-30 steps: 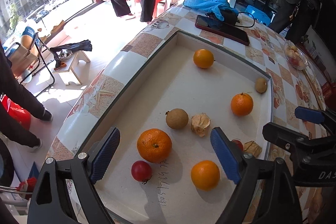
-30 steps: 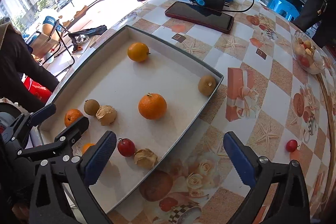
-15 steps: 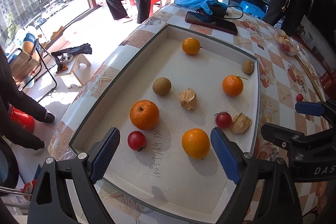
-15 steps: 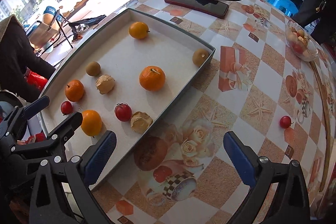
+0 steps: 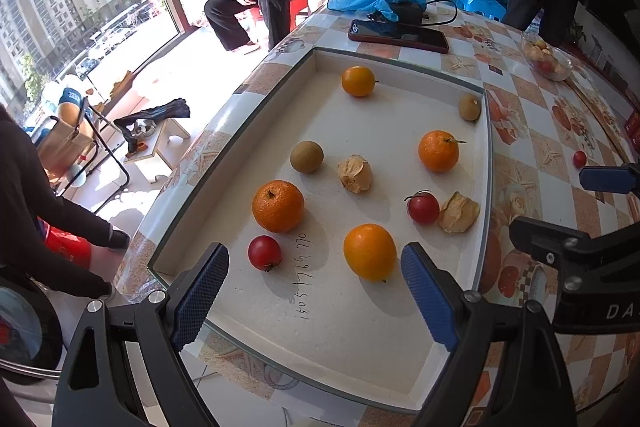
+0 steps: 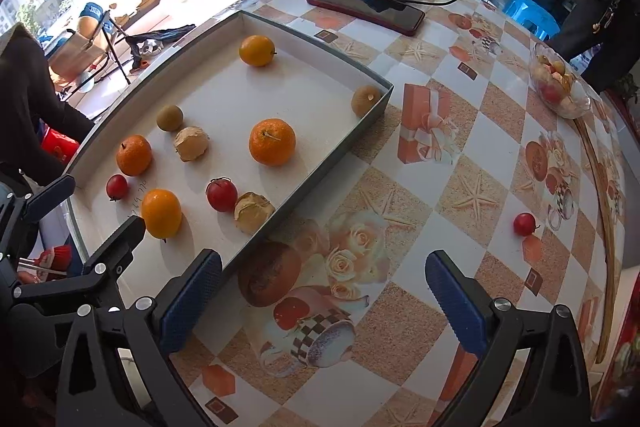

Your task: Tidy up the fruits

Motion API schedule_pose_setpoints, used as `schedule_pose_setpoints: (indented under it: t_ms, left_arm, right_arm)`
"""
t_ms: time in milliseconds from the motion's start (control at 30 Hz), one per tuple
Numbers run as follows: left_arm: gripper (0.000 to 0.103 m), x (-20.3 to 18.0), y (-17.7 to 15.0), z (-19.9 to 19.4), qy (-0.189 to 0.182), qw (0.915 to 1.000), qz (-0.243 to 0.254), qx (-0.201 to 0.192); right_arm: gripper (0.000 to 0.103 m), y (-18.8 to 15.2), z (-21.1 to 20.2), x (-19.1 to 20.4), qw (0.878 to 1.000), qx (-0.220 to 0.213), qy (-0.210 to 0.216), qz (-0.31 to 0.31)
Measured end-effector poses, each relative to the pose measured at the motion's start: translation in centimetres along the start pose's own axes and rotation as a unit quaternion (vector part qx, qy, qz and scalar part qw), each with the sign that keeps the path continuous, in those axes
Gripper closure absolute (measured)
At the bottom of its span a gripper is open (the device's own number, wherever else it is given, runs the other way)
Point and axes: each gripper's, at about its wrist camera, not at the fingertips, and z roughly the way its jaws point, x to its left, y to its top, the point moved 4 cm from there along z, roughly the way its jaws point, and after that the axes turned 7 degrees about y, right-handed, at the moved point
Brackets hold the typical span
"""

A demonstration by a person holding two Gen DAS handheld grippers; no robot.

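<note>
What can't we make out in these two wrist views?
- Glass bowl contents: both views, too small and distorted at the edge to name.
- Tray near corner: left wrist view, covered by left gripper.
- Handwriting on tray floor: left wrist view, too small to read reliably.

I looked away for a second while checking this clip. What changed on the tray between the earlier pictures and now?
Only the view changed: both grippers drew back from the tray, so more of it shows. The left gripper and right gripper gripped and released nothing; jaws open and empty. The fruit lies unmoved, as does the cherry tomato on the table.
</note>
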Motion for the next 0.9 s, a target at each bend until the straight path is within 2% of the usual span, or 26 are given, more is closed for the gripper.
schedule_pose_setpoints:
  t_ms: [467,900]
  left_arm:
    - [0.013,-1.4,-0.7,-0.4,0.008,0.9995,0.028,-0.009]
    - [0.013,-1.8,-0.9,-0.6,0.010,0.9993,0.034,-0.010]
  right_arm:
    - [0.000,-0.6,0.0,0.2,1.000,0.000,-0.008,-0.010]
    - [0.000,-0.7,-0.1,0.5,1.000,-0.004,-0.015,-0.018]
